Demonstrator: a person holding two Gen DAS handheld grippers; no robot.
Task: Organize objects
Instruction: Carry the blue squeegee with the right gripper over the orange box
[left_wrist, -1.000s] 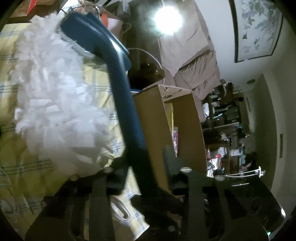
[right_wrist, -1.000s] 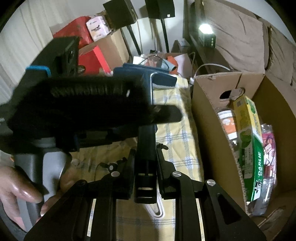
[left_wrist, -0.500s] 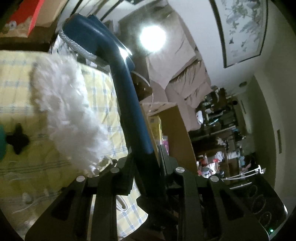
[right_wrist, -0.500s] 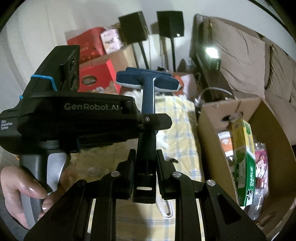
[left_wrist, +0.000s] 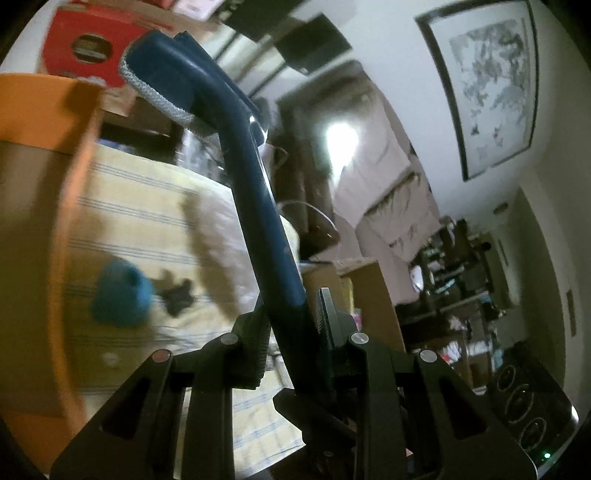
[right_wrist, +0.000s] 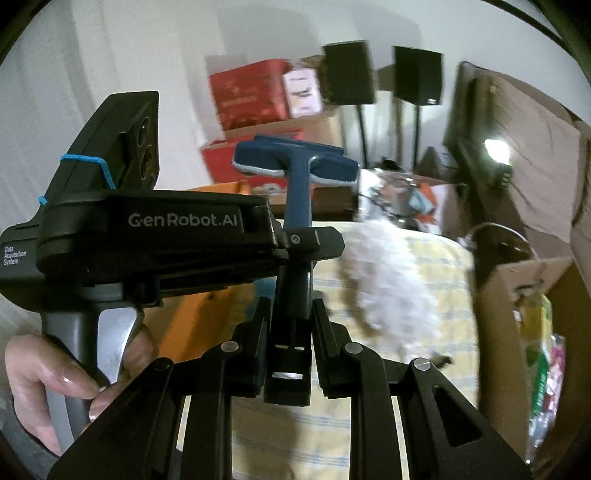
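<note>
Gone from the blue duster handle (left_wrist: 258, 206) since a second ago is the white fluffy head (left_wrist: 236, 236), now lying on the checked worktop cloth (left_wrist: 140, 206). In the left wrist view the left gripper (left_wrist: 291, 328) grips the handle's shaft, steadying it, with a teal object (left_wrist: 122, 295) and an orange box (left_wrist: 44, 110) below. In the right wrist view the right gripper (right_wrist: 290, 325) clenches the handle's butt end (right_wrist: 291, 325), probably so both share the load; a cardboard box (right_wrist: 517, 332) of packets stands right.
</note>
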